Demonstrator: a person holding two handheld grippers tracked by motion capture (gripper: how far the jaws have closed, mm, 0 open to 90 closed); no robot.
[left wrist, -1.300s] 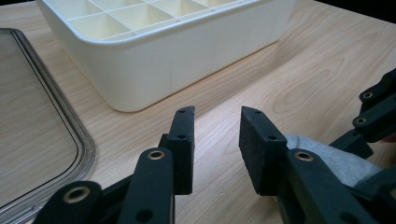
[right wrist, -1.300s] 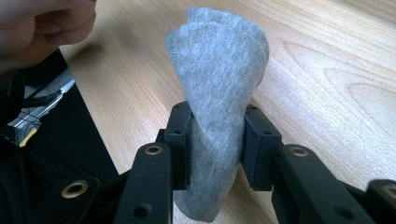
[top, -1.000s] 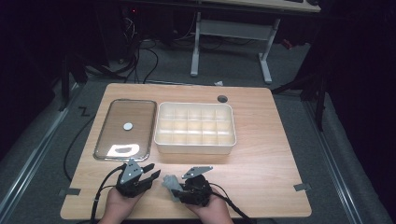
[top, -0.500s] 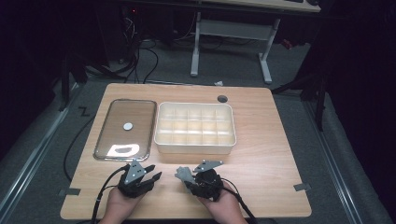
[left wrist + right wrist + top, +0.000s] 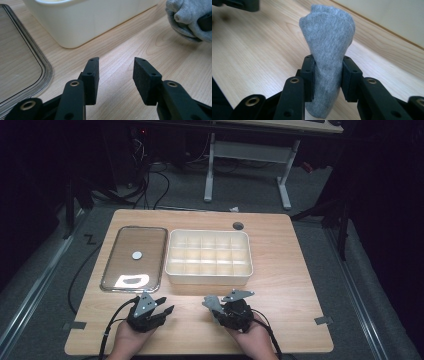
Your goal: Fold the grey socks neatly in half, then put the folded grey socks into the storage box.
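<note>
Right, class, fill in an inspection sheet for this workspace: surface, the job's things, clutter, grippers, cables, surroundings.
Surface: light wooden table, with a round port near the far edge.
Job's things: grey sock, rolled; cream divided box, its compartments look empty; clear lid lies flat to its left.
Clutter: nothing seen.
Grippers: right gripper is shut on the sock, near the table's front edge; left gripper is open, its jaws have just been opening, nothing between them.
Cables: one trails from each gripper over the front edge; more lie on the floor behind the table.
Surroundings: dark room, grey carpet, a white-legged desk beyond.
</note>
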